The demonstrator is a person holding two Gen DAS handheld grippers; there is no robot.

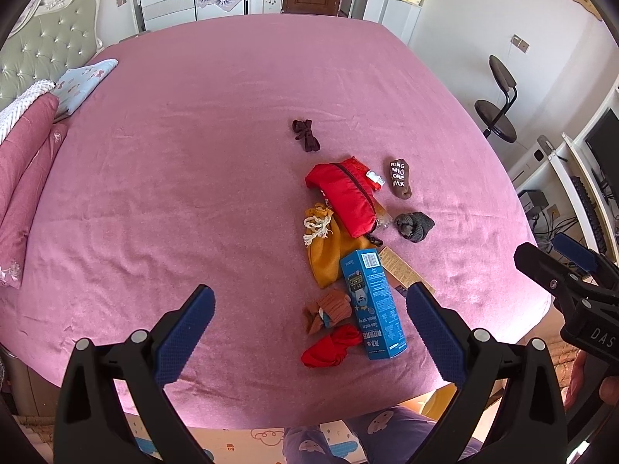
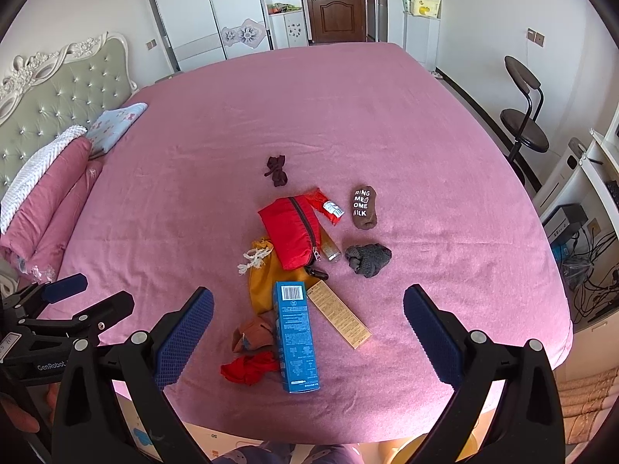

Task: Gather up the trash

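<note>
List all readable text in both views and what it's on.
"RING ME OME MILK": brown sock.
"GenRobot": left tool body, seen from the right wrist.
"DAS": right tool body, cut off.
Blue box: barcode and print too small to read.
Tan card: unreadable.

I see a big bed with a pink sheet [image 2: 348, 116] and a green tufted headboard [image 2: 65, 104]. Pink pillows [image 2: 50, 201] lie near it, beside a blue folded cloth [image 2: 116, 125]. Behind stand a brown door [image 2: 334, 0], a white wardrobe [image 2: 209, 11] and a black chair [image 2: 524, 116].
</note>
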